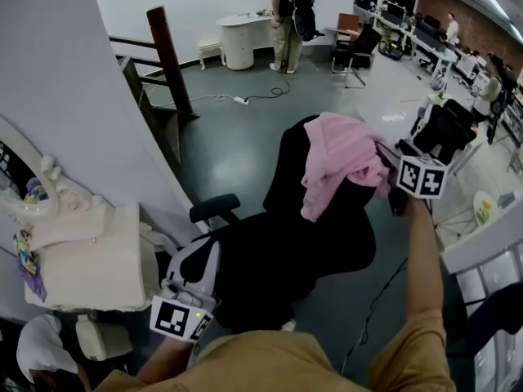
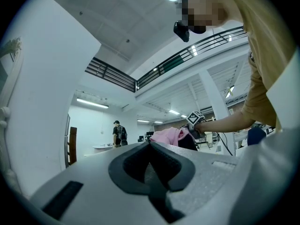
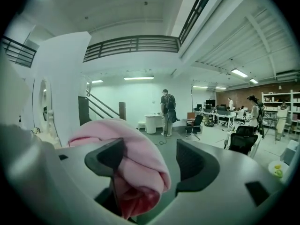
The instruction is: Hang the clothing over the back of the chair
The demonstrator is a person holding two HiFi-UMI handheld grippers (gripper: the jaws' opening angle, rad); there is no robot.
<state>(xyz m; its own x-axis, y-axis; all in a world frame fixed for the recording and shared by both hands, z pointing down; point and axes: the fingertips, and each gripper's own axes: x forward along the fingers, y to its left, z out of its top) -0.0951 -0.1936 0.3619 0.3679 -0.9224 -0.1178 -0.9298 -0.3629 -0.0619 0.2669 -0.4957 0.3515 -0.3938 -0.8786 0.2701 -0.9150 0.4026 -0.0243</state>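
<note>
A pink garment [image 1: 339,158] lies draped over the top of the black office chair's [image 1: 278,256] backrest, hanging down its front. My right gripper [image 1: 382,155] is at the garment's right edge, open. In the right gripper view a fold of the pink garment [image 3: 136,158] lies between the spread jaws of this gripper [image 3: 150,149], against the left pad and clear of the right one. My left gripper [image 1: 200,256] is low at the chair's near left side, by the seat. Seen in its own view, this gripper [image 2: 150,146] has its pads together with nothing between them, and the garment [image 2: 164,136] shows far behind.
A white ornate dresser [image 1: 82,256] stands close on the left under a white wall. Dark wooden stair rails [image 1: 167,60] rise behind it. A person [image 1: 288,15] stands by a white round table far off. Another black chair [image 1: 445,129] and desks are at the right. A cable [image 1: 245,100] lies on the floor.
</note>
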